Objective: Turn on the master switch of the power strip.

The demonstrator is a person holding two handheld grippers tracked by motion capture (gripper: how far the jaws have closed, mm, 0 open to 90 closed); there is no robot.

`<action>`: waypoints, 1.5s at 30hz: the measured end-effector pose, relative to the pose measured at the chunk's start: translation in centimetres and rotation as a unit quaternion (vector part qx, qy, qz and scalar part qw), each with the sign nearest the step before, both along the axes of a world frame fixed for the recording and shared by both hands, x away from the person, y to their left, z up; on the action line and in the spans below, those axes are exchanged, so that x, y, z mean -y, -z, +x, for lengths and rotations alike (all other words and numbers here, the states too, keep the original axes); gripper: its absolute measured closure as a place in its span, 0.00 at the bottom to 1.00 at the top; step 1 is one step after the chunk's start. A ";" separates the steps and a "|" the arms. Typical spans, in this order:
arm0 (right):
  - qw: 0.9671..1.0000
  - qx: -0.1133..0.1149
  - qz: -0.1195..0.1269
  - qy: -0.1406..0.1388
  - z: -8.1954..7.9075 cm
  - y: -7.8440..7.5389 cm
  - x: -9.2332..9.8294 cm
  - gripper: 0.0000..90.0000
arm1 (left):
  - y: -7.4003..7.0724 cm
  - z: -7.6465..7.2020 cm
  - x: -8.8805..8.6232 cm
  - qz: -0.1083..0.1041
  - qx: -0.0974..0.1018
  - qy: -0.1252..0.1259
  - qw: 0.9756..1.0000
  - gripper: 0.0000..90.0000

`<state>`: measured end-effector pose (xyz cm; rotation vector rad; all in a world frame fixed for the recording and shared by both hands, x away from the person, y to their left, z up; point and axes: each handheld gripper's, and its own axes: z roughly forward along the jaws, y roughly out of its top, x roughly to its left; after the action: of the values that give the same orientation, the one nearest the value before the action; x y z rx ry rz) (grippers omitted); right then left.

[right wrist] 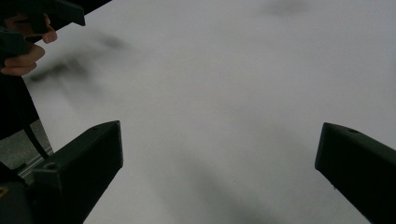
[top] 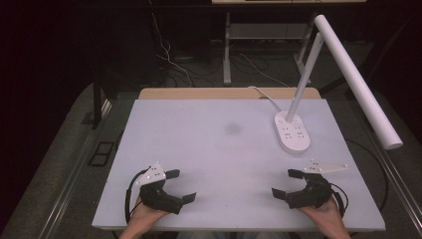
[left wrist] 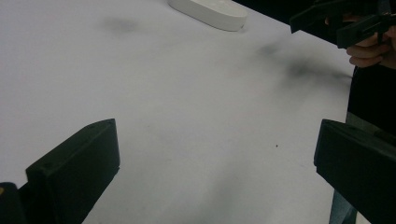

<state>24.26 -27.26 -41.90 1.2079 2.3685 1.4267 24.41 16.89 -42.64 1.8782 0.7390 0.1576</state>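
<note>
White bench (top: pixel 219 149) lay under dim light. At its near left edge the left tool (top: pixel 184 185) stood wide, gripping nothing; the right tool (top: pixel 284 182) likewise, with the lamp base (top: pixel 292 132) just beyond it.

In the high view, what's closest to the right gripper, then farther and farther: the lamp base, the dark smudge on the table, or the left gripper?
From the right gripper:
1. Lamp base, white, just beyond it toward the table's far right.
2. Dark smudge, farther, near the table's middle.
3. Left gripper, farthest, at the near left edge.
</note>
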 end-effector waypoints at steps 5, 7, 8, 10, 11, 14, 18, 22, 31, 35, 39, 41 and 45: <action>1.000 -0.002 -0.002 0.000 -0.1 0.0 0.0 0.00 | 0.0 0.1 0.0 0.000 0.001 -0.003 1.000 0.00; 1.000 -0.001 -0.003 -0.001 -0.1 0.0 0.0 0.00 | 0.0 0.2 0.0 -0.003 0.002 -0.005 1.000 0.00; 1.000 -0.002 -0.004 -0.001 -0.1 0.0 0.0 0.00 | 0.0 0.2 0.0 -0.003 0.003 -0.006 1.000 0.00; 1.000 -0.003 -0.003 -0.002 -0.1 0.0 0.0 0.00 | 0.0 0.3 0.1 -0.004 0.005 -0.007 1.000 0.00; 1.000 -0.006 -0.004 -0.001 -0.1 0.0 0.0 0.00 | 0.0 0.3 0.1 -0.004 0.005 -0.007 1.000 0.00; 1.000 -0.009 -0.004 -0.002 -0.1 0.0 0.0 0.00 | 0.0 0.4 0.2 -0.002 0.006 -0.007 1.000 0.00; 1.000 -0.015 -0.003 -0.003 0.0 0.0 0.0 0.00 | 0.0 0.5 0.3 0.003 0.010 -0.009 1.000 0.00; 1.000 -0.015 -0.002 -0.002 0.2 -0.1 0.1 0.00 | 0.1 0.6 0.5 0.007 0.014 -0.021 1.000 0.00; 1.000 -0.008 -0.006 0.007 1.0 -1.0 0.1 0.00 | 0.2 0.5 0.6 0.015 0.012 -0.021 1.000 0.00; 1.000 -0.006 -0.012 0.005 1.2 -1.3 0.0 0.00 | 0.2 0.6 0.6 0.018 0.011 -0.020 1.000 0.00; 1.000 -0.004 -0.014 0.005 1.5 -1.7 -0.1 0.00 | 0.3 0.6 0.6 0.019 0.009 -0.021 1.000 0.00; 1.000 -0.004 -0.016 0.008 1.8 -2.1 -0.3 0.00 | 0.3 0.5 0.6 0.018 0.009 -0.021 1.000 0.00; 1.000 0.001 -0.021 0.006 2.3 -2.6 -0.5 0.00 | 0.3 0.5 0.5 0.018 0.009 -0.020 1.000 0.00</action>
<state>26.57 -26.74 -39.27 1.2089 2.3732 1.3652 24.93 16.37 -42.92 1.8942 0.7665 0.2150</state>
